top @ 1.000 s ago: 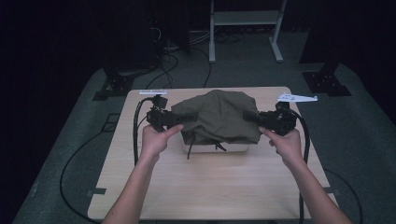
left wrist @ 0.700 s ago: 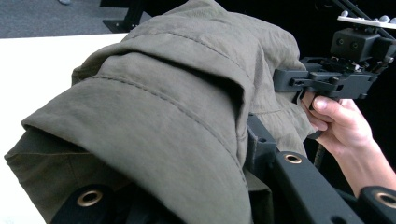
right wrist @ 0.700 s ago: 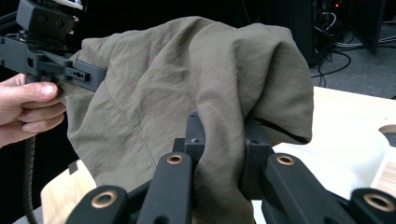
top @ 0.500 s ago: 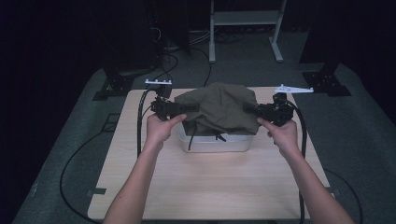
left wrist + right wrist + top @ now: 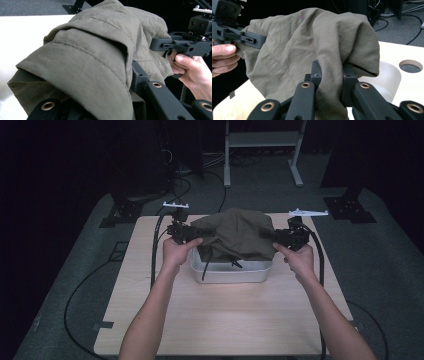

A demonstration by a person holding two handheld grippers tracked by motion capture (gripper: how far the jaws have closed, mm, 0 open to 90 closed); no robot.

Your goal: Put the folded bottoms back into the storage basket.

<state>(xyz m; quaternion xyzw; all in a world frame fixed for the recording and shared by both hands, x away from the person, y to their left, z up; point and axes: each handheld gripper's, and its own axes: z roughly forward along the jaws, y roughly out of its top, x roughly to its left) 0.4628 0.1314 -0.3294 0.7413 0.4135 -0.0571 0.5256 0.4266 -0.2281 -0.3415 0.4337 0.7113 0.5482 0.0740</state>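
High view: an olive-green garment [image 5: 234,232] is held stretched between the two grippers above a white tub [image 5: 231,269] that stands on the far-middle part of the wooden table [image 5: 220,315]. The left gripper [image 5: 186,233] is clamped on the garment's left edge and the right gripper [image 5: 278,237] on its right edge, so the cloth's long axis is seen to run left to right, roughly level, along the tub's own length. The garment lies directly over the tub; its lower folds and a dark drawstring [image 5: 206,268] hang down to or past the rim. Whether the cloth touches the tub's floor cannot be told.

Left gripper view: the jaws are closed on a thick folded hem of the garment [image 5: 87,62], with the other gripper [image 5: 180,46] and the hand holding it noted beyond the cloth.

Right gripper view: the jaws are closed on a bunched fold of the garment [image 5: 317,45]; the pale tub wall [image 5: 387,80] is visible just beneath and behind it.

Judgement: both hands are about equally near the tub, one at each short end. A coming move, if into the tub, is judged to be straight down, with the hands brought inward so the spread cloth fits within the rim.
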